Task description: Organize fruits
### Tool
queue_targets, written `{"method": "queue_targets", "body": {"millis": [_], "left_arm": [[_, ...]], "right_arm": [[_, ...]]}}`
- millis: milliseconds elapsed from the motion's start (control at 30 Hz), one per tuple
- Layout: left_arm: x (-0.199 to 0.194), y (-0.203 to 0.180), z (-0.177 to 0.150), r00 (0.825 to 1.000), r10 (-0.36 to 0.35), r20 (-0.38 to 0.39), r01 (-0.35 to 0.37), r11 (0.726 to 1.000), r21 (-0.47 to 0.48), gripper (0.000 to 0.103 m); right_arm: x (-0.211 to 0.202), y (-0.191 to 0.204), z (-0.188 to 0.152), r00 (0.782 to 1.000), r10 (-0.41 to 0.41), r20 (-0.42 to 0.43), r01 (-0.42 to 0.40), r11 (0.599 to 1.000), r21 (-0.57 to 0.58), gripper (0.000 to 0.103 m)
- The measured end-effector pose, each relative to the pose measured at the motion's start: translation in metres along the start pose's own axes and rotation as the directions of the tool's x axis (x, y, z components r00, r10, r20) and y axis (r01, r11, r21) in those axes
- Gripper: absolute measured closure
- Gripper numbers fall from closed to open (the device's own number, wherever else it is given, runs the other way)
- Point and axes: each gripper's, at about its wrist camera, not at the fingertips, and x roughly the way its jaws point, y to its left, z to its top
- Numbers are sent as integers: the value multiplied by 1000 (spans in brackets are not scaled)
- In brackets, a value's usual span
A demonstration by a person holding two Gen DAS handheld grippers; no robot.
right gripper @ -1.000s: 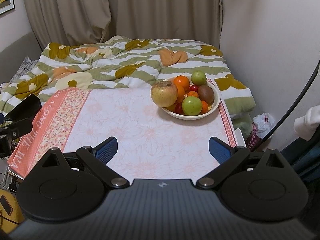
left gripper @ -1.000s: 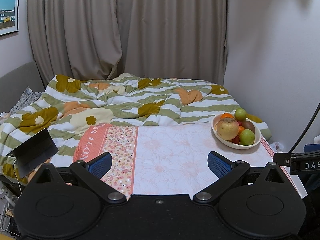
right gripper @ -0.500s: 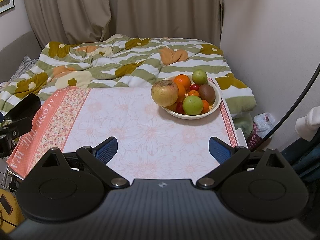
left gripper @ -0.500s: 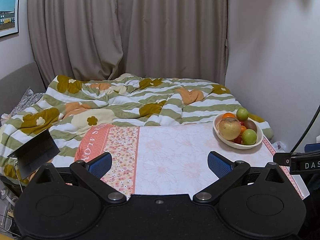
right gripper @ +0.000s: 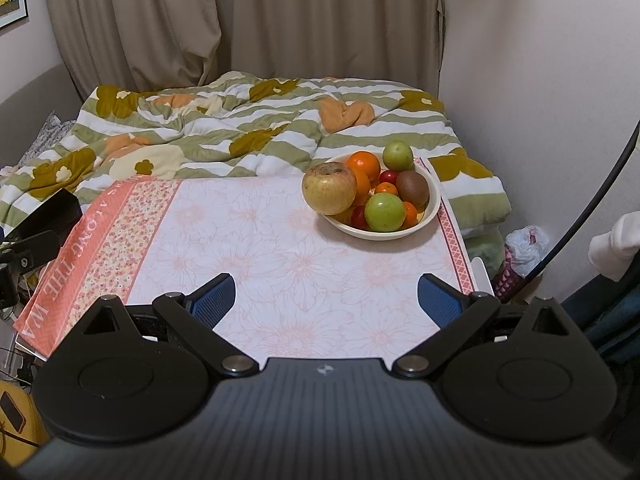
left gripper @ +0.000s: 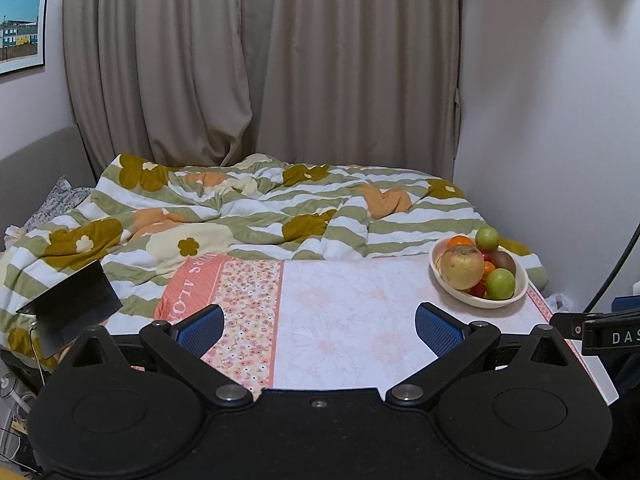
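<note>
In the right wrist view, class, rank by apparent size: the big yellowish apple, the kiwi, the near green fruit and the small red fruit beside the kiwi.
1. Yellowish apple
2. Near green fruit
3. Kiwi, partly hidden, so close to the green fruit
4. Small red fruit

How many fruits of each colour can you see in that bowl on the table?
Counting only what shows in the bowl; some may be hidden underneath:
Yellow-brown apple: 1
Green fruits: 2
Orange fruits: 4
Small red fruits: 2
Brown kiwi: 1
Total: 10
</note>
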Motion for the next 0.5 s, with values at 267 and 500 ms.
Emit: {"method": "queue_targets", "body": {"millis": [267, 500], "left_arm": [[-4, 0, -2, 1000, -8, 9, 8, 1000, -3, 0], [-8, 2, -3, 1000, -7, 23, 7, 1000, 1, 0]], "right_arm": [[-1, 2, -1, 1000, -3, 4, 3, 1000, 2, 0], [-1, 1, 0, 1000, -3, 3, 3, 1000, 1, 0]]}}
